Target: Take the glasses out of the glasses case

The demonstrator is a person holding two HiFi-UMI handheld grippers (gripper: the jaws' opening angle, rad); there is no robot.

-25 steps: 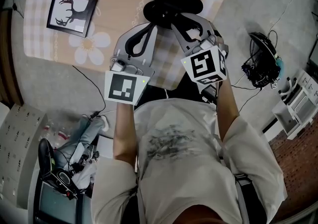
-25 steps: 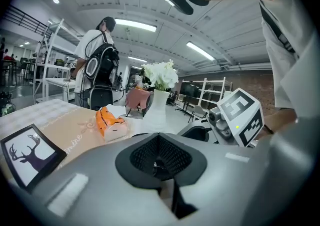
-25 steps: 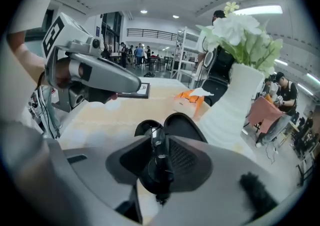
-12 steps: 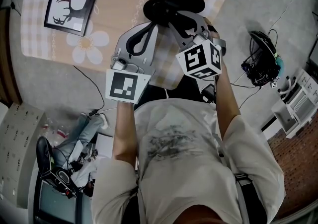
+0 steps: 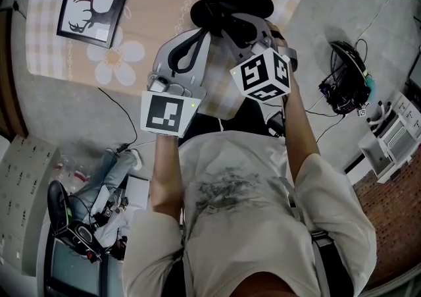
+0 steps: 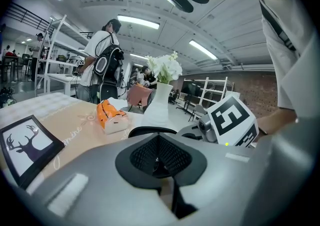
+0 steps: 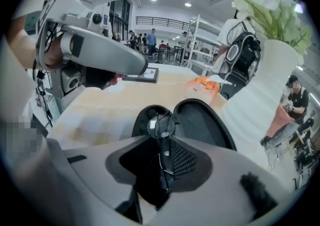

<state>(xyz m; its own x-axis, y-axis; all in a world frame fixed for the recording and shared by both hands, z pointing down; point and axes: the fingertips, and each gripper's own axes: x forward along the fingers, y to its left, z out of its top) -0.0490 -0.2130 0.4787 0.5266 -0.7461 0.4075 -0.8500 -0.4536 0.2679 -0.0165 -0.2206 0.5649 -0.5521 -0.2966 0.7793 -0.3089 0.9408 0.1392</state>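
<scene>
Clamped in the closed right gripper (image 7: 161, 146), lengthwise along its jaws: glasses (image 7: 163, 126), lens end just above the open glasses case (image 7: 205, 120) directly ahead. Left gripper (image 6: 160, 146) closed, empty (farther from case).

Pale short-sleeved T-shirt (image 5: 263, 236), grey print (image 5: 220, 187), grey left gripper (image 5: 201, 32) and right gripper (image 5: 230, 22), black-and-white marker cubes (image 5: 261, 75)
</scene>
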